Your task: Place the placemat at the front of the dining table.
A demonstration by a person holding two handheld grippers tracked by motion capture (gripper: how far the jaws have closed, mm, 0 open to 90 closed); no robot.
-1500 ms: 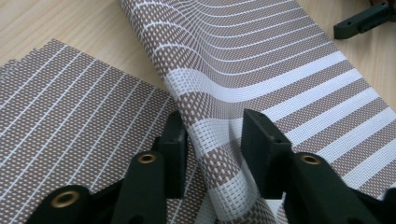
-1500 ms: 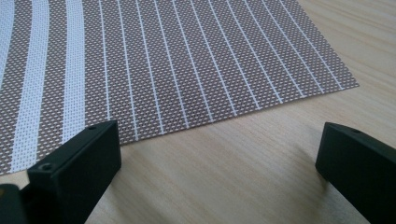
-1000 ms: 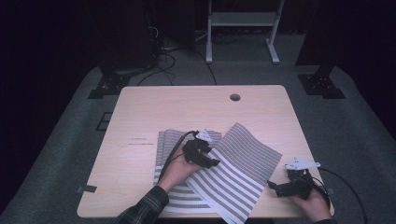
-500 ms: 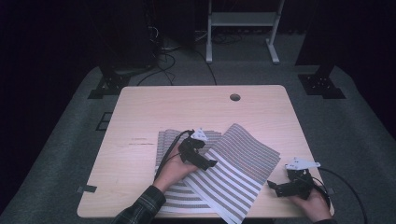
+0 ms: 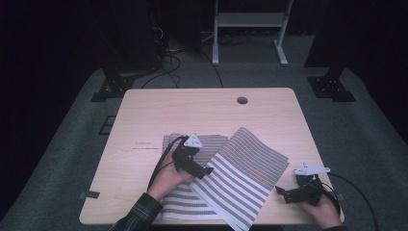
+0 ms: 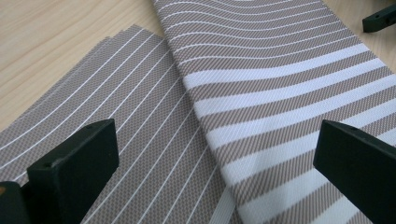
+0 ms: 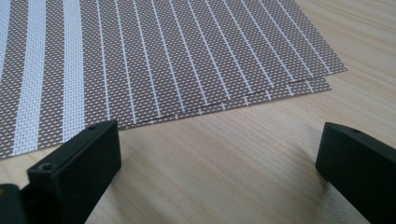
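Two striped placemats are seen on the near half of the worktop point(image 5: 144, 120): an upper mat point(image 5: 240, 178) laid askew, its long axis running from the far right down toward the near edge, and a lower mat point(image 5: 183, 202) lying squarely beneath it with its long side along the near edge. The left tool point(image 5: 204, 169) is held directly over the line where the upper mat's edge crosses the lower one; its jaws have just been opening and now stand fully spread, with nothing pinched between them. The right tool point(image 5: 284, 192) is held low above bare wood just beside the upper mat's right corner, jaws also spread and empty, aimed leftward at the mat. The left tool is judged the nearer to both mats, so any squaring of the upper mat would be reached from there, with the corner left to the right tool.
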